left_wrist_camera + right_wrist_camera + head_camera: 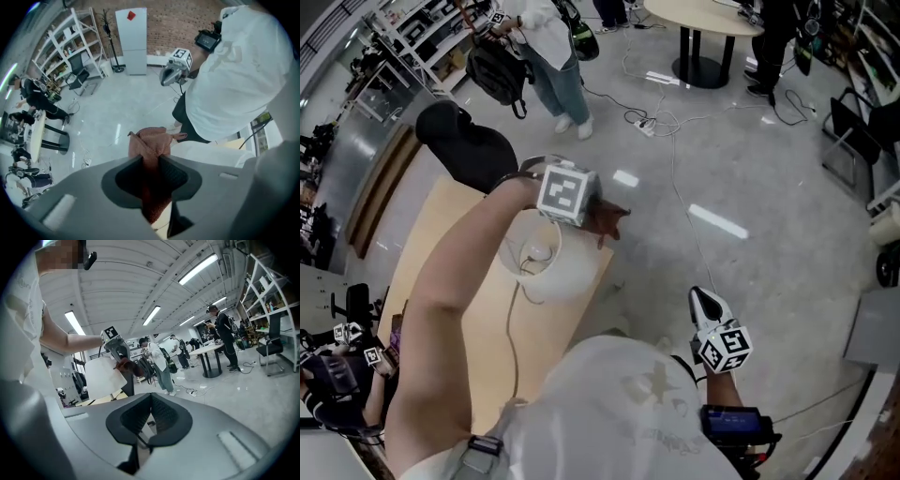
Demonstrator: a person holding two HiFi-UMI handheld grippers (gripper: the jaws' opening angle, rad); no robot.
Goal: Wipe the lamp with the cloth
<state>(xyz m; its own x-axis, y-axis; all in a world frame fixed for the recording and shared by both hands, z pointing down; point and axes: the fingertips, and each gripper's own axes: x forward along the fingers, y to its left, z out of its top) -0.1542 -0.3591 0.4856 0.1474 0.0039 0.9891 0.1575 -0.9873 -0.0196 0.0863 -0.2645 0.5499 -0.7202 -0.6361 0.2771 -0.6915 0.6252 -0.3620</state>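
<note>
In the head view a lamp with a white shade stands on the wooden table. Its cord runs back across the top. My left gripper points straight down at the shade's far right rim, shut on a reddish-brown cloth. In the left gripper view the cloth is pinched between the pads and bunches out past the tips, above the white shade. My right gripper hangs off the table to the lower right, shut and empty. The right gripper view shows the shade and cloth beyond its shut gripper.
A black bag lies at the table's far end. Beyond it a person stands on the grey floor, with cables trailing toward a round table. Shelving lines the far left and a chair stands at the right.
</note>
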